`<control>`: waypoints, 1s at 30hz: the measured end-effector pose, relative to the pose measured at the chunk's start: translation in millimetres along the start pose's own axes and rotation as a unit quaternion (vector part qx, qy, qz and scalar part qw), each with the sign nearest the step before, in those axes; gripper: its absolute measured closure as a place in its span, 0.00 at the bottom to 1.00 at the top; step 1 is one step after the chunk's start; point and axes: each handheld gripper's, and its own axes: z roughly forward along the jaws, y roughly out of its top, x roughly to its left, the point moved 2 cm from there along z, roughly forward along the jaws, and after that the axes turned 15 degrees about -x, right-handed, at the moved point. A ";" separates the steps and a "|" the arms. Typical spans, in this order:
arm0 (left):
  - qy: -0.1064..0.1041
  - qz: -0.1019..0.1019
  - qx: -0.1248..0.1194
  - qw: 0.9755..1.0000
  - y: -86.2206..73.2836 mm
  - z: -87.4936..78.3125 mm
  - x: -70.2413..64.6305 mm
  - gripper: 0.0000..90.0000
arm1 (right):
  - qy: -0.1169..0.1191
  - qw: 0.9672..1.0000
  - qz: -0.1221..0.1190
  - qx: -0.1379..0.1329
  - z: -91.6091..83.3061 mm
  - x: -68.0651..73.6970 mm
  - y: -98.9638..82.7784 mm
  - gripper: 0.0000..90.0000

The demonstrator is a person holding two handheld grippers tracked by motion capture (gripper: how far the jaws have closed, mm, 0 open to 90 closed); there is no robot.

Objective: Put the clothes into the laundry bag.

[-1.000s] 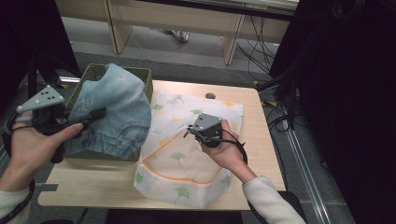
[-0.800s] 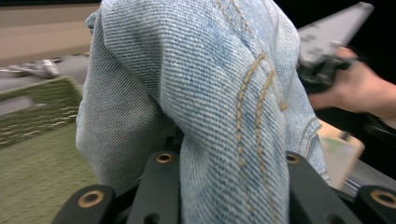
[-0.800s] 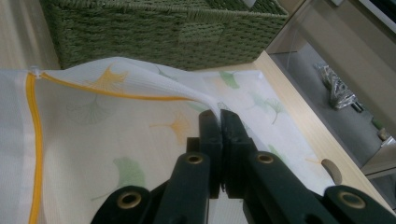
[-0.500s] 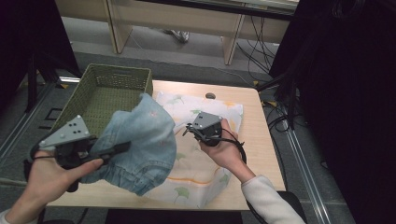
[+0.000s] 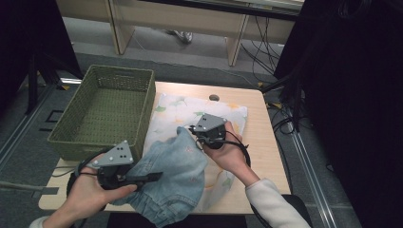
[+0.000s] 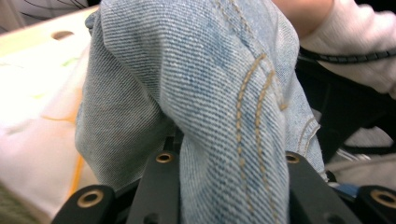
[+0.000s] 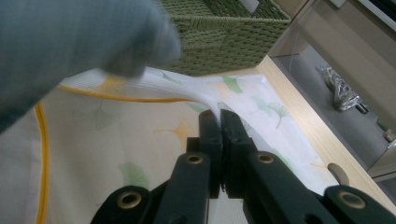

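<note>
Jeans (image 5: 173,178) bunched at near edge of table (image 5: 266,142), draped over white leaf-print cloth (image 5: 190,109). Left gripper (image 5: 152,178) clamps the denim. Right gripper (image 5: 192,129) pinched tight on a cloth fold. Green basket (image 5: 102,111) far left.
</note>
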 end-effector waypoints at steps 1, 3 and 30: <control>-0.002 0.000 0.003 1.000 -1.7 2.4 -1.2 0.80 | 0.003 1.000 -0.008 -0.003 0.3 -1.2 0.1 1.00; -0.002 0.003 0.019 1.000 -7.9 9.0 -2.0 0.80 | 0.001 1.000 0.000 -0.001 -0.2 -0.4 -0.1 1.00; 0.042 -0.008 0.072 0.996 -27.3 46.4 18.7 0.80 | 0.006 1.000 -0.010 -0.003 -0.8 1.4 2.3 1.00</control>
